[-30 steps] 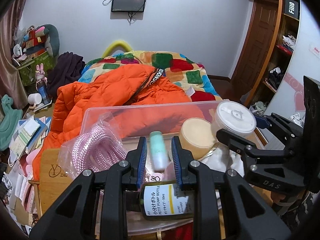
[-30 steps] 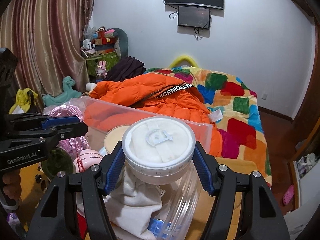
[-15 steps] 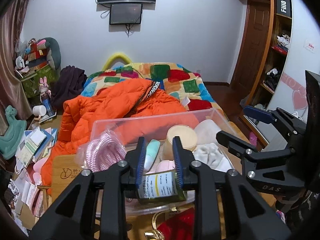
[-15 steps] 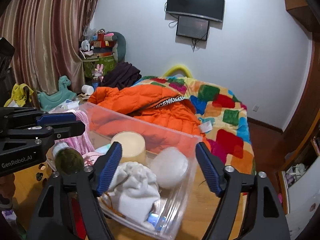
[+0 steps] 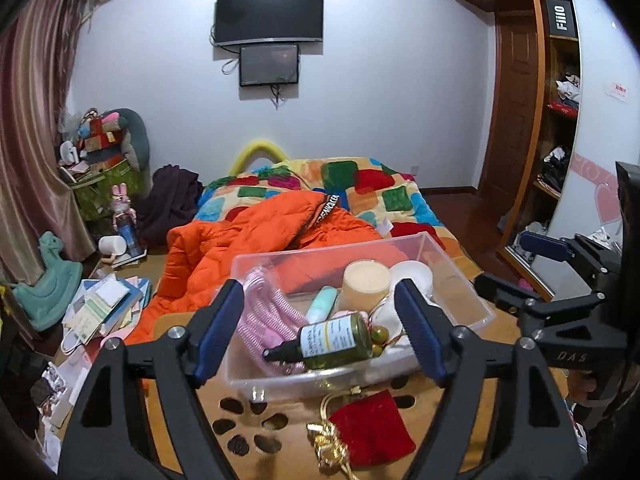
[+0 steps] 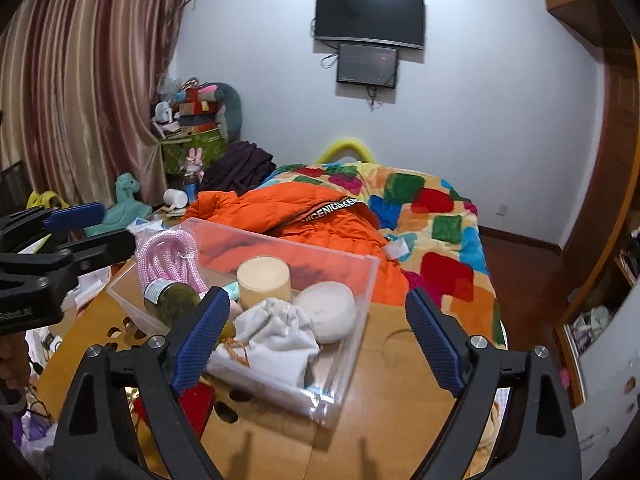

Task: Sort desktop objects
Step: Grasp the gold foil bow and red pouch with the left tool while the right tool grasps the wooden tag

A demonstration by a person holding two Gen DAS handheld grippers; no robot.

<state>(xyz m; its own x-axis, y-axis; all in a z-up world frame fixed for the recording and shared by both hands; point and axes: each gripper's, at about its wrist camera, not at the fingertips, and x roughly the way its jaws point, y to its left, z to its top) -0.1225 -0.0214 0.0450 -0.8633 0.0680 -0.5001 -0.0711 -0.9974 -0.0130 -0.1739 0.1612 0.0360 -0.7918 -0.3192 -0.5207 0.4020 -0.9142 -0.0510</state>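
Released "PETIT PUMP BOTTLE" bottle (image 5: 334, 340) inside bin (image 5: 460, 292)

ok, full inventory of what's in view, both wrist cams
clear bin: 1, transparent, on wooden table
spray bottle: 1, dark green, white label, lying in bin, near side
pink hose: 1, coiled, bagged, bin's left end
cream jar: 1, upright in bin
white round jar: 1, in bin, right of cream jar
white pouch: 1, in bin
mint tube: 1, in bin
red pouch: 1, gold cord, on table before bin
orange jacket: 1, on bed behind
patchwork blanket: 1, multicolour, on bed
left gripper: open, empty, blue fingers
right gripper: open, empty
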